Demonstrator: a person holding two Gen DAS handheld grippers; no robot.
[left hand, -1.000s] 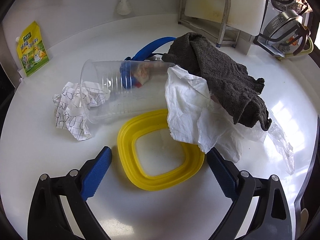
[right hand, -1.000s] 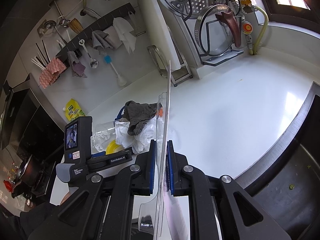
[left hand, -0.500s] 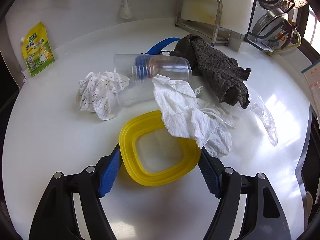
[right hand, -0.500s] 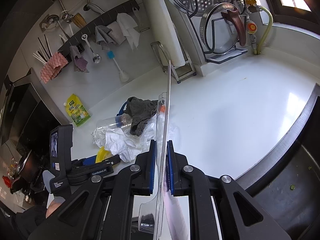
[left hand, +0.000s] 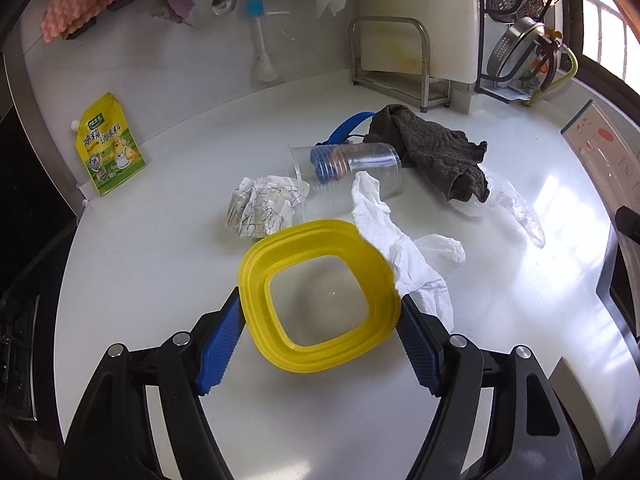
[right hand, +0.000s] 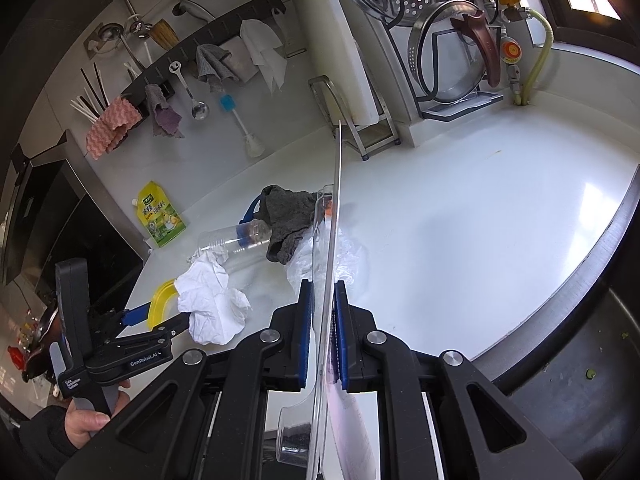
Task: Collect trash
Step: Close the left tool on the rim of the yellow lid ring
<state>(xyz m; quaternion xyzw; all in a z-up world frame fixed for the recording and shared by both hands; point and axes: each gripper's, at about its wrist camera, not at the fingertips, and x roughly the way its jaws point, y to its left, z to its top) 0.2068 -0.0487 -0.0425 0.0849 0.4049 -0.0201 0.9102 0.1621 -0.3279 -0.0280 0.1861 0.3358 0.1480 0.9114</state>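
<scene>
Grabbing the yellow lid out of the trash pile

My left claw (left hand: 320,320) is clamped on the yellow lid (left hand: 316,256) by its side edges, lifting it tilted so the white tissue (left hand: 404,256) draped over its far corner can slide off. The rest of the trash sits just behind the lid: crumpled checked paper (left hand: 264,208), a clear cup (left hand: 348,170) on its side, and a thin plastic bag (left hand: 512,210) under the grey rag (left hand: 436,148). My right claw (right hand: 323,332) is pinched shut on a flat plastic package (right hand: 334,208), held edge-up, well off to the lid's right, so that one's already collected.
</scene>
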